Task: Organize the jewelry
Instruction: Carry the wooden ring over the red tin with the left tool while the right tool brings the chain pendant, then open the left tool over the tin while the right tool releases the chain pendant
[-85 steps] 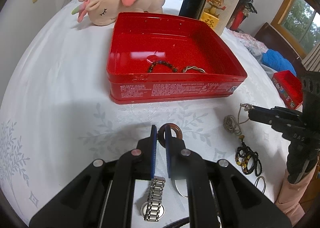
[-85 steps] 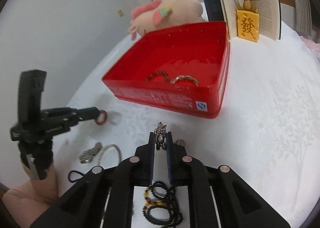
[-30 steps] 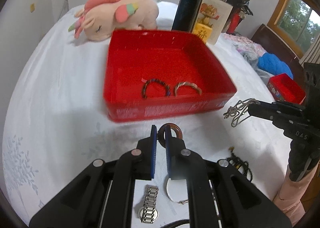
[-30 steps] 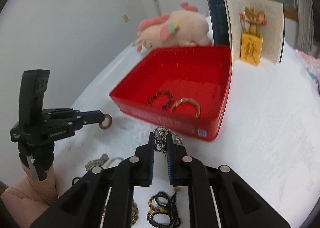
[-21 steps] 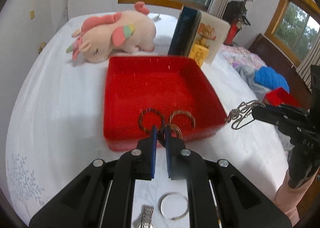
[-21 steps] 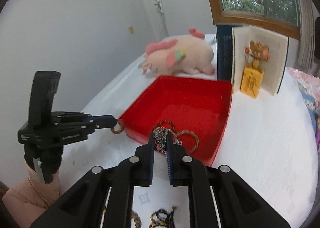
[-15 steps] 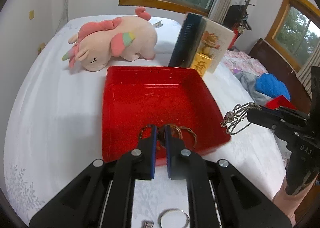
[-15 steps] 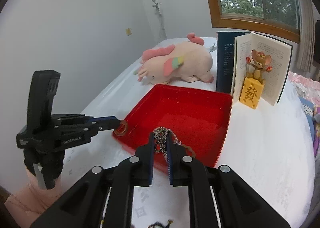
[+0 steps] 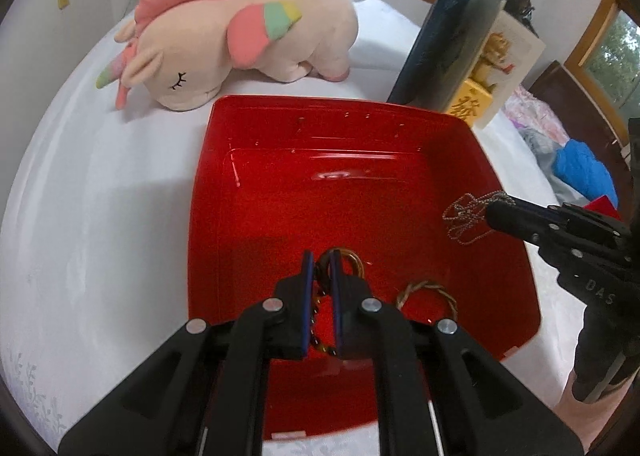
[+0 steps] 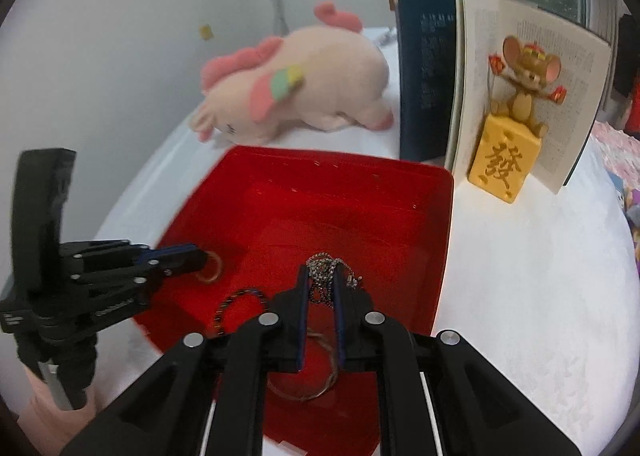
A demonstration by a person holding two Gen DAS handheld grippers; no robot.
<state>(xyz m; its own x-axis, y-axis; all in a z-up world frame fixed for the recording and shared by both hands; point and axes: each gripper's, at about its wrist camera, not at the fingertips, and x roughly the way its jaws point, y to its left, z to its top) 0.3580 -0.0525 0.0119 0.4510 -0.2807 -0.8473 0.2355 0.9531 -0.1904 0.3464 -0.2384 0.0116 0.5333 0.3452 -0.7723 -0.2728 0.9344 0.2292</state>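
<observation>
Two hand-held grippers carry jewelry above an open red tin on a white-covered bed.

A brown ring (image 9: 352,260) is pinched between the jaws of the left gripper (image 9: 320,268), over the red tin (image 9: 256,127). A silver ball chain (image 10: 326,270) hangs clamped in the jaws of the right gripper (image 10: 320,288), also above the tin. On the tin's floor lie a beaded bracelet (image 10: 236,306) and a twisted bangle (image 9: 426,290). A plush unicorn (image 9: 240,31) lies beyond.

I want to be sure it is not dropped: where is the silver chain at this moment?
The silver chain is pinched in the right gripper, hanging over the red box; in the left wrist view it shows at the box's right side.
</observation>
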